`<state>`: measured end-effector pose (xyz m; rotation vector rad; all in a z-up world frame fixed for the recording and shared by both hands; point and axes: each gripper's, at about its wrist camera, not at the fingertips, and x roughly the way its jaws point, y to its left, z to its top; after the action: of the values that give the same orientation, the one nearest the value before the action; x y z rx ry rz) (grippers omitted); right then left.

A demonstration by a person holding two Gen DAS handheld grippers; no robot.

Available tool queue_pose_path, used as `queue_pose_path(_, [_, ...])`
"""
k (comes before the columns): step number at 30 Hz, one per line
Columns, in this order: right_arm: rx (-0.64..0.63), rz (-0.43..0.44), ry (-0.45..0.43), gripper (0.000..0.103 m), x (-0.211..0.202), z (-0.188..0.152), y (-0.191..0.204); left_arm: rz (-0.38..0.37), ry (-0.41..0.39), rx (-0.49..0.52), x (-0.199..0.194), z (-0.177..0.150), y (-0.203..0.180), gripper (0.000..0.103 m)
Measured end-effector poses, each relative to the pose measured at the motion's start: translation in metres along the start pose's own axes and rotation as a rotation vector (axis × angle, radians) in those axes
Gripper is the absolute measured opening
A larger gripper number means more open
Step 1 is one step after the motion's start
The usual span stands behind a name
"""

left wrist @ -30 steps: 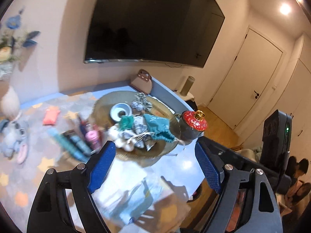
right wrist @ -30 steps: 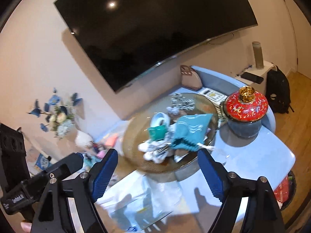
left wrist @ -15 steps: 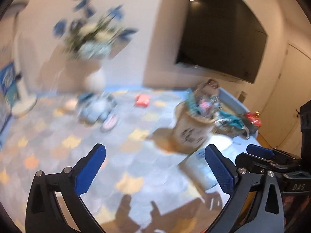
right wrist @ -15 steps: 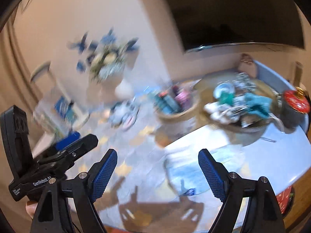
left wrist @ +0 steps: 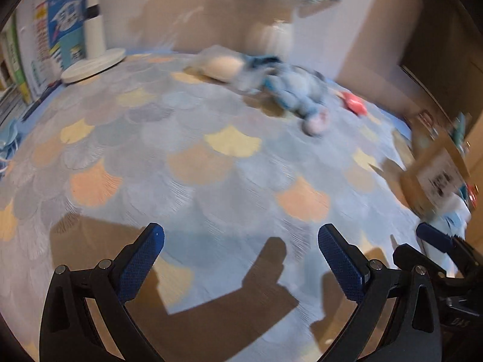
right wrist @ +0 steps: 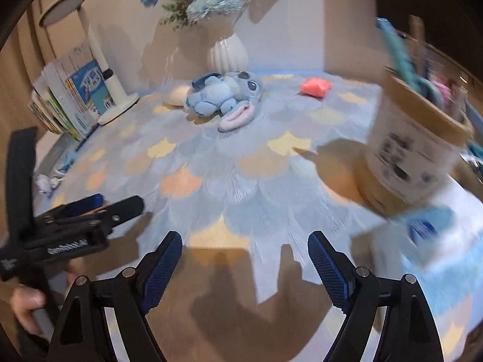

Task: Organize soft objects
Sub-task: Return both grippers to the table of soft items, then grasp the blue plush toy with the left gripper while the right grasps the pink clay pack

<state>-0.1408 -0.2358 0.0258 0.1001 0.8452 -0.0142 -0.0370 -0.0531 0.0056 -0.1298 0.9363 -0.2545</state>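
Two grippers held wide open and empty over a scale-patterned mat.

The left gripper (left wrist: 241,252) and right gripper (right wrist: 245,253) are seen at the bottom of their frames, jaws spread, nothing between them. One blue plush (right wrist: 225,96) is shown mid-frame on the mat (right wrist: 229,181), one red cushion (right wrist: 315,87) to its right, well apart. The tub (right wrist: 413,154) at right is seen large only in the right view. One vase (right wrist: 228,54) is sharp there, blurred in the left view.

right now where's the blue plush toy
The blue plush toy lies on the scale-patterned tablecloth, upper centre in the right wrist view, before the white ribbed vase, left of the coral soft pouch.
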Motion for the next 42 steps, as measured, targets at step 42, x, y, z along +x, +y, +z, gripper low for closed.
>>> queue_pose_path(42, [0.355, 0.084, 0.212, 0.103, 0.065, 0.108, -0.039, 0.004, -0.182, 0.182, -0.043, 0.094, 0.002, 0.102])
